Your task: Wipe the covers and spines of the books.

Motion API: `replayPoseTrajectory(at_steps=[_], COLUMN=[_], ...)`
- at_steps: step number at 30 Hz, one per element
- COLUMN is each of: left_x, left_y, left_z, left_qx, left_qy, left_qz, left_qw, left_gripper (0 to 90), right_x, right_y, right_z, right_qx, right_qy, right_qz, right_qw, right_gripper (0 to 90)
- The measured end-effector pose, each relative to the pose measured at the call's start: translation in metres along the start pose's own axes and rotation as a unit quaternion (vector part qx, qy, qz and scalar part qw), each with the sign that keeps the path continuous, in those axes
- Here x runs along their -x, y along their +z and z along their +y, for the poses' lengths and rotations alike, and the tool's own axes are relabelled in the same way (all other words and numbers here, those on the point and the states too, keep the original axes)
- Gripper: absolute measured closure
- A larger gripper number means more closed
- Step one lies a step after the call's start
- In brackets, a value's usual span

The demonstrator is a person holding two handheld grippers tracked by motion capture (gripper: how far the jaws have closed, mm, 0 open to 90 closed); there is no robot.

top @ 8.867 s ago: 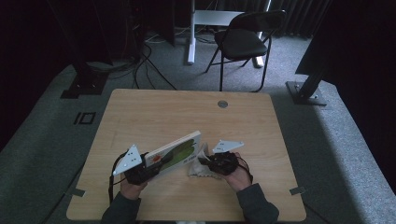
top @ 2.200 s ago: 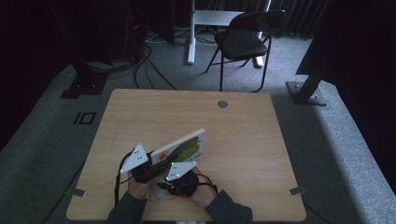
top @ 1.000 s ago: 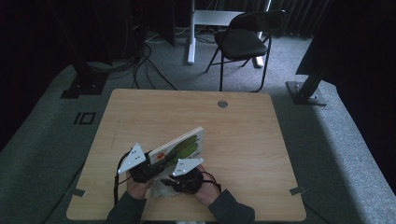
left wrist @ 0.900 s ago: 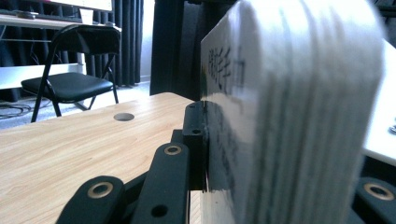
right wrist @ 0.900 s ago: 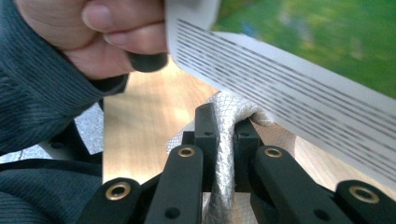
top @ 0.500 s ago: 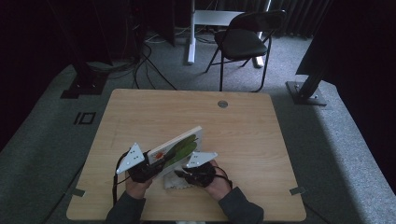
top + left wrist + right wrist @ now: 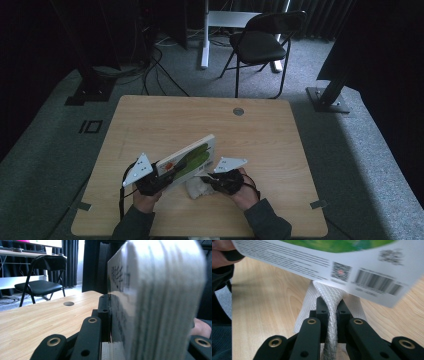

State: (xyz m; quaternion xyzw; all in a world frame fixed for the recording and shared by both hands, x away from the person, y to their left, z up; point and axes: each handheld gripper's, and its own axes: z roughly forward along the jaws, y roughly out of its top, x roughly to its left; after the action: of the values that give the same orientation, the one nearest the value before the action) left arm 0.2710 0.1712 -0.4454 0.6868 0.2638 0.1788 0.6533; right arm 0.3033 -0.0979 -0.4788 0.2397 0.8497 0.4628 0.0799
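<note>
My left gripper (image 7: 162, 180) is shut on the near end of a thick book (image 7: 187, 159) with a green and white cover, holding it tilted up off the wooden table (image 7: 165, 120). In the left gripper view the book's page block (image 7: 160, 300) stands upright between the jaws. My right gripper (image 7: 205, 179) is shut on a white mesh cloth (image 7: 197, 189) lying on the table just under the book's lower edge. In the right gripper view the cloth (image 7: 330, 307) is pinched into a ridge between the jaws, below the book's back cover (image 7: 352, 265) with its barcode.
A round cable hole (image 7: 238, 111) sits near the table's far edge. A black folding chair (image 7: 260, 47) and a white desk leg (image 7: 204, 35) stand beyond the table. Cables (image 7: 150, 75) and dark stand bases (image 7: 327, 99) lie on the grey carpet.
My right gripper has slid to the right along the book's underside with the cloth in it. The left gripper and the book have stayed in place.
</note>
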Motion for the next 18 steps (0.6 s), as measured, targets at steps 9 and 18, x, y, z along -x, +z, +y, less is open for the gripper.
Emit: replayPoseTrajectory(at_steps=[9, 18], left_x=[-0.001, -0.002], left_y=[-0.004, -0.005], left_z=[0.001, 0.001], left_qx=[0.002, 0.002], left_qy=[-0.001, 0.001], left_qz=[-0.002, 0.002], left_qw=[1.0, 1.0], left_gripper=[77.9, 77.9], right_x=[0.017, 0.03], right_y=[-0.012, -0.023], right_z=[-0.007, -0.01], right_qx=[0.007, 0.018], right_qy=[0.024, 0.045], right_qz=[-0.024, -0.044], right_qw=[0.9994, 0.9979], right_gripper=[84.9, 84.9])
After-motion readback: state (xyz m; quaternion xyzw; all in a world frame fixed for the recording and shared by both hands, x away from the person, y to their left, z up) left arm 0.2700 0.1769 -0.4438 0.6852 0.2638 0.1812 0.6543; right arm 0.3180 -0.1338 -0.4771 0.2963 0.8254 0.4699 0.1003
